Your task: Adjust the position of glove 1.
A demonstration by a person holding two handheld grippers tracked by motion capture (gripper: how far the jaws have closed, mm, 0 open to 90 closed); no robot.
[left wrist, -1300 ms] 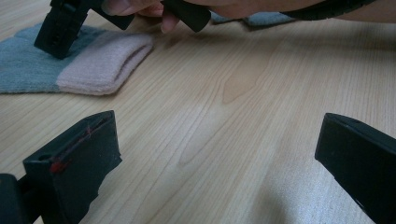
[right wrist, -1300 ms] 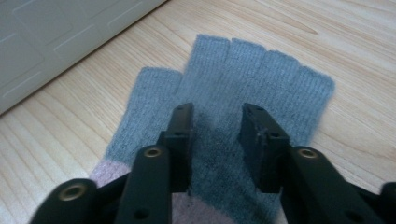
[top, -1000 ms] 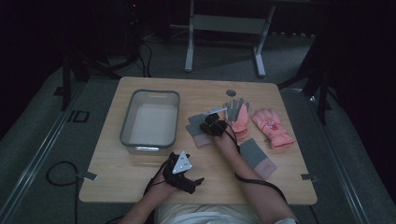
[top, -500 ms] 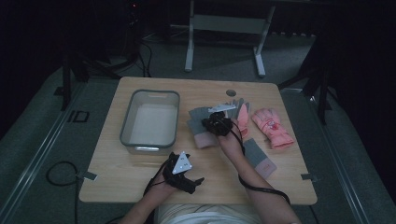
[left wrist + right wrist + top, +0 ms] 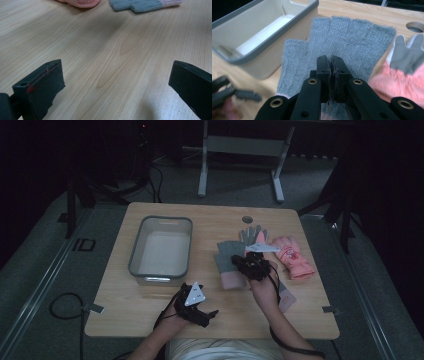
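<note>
Wooden table (image 5: 150, 307): right tool (image 5: 331, 65) clamped on grey fingerless glove (image 5: 352, 37) (knitted, pink cuff); left tool (image 5: 115, 82) apart.

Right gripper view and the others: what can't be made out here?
- Grey glove: cuff hidden behind the right claw, right gripper view.
- Pink glove: cut off by the top edge, left gripper view.
- Bin: interior too dim to tell contents, high view.

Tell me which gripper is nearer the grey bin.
Left. The left gripper rests just below the grey bin's near rim; the right gripper, shut on the grey glove, is off to its right side.
</note>
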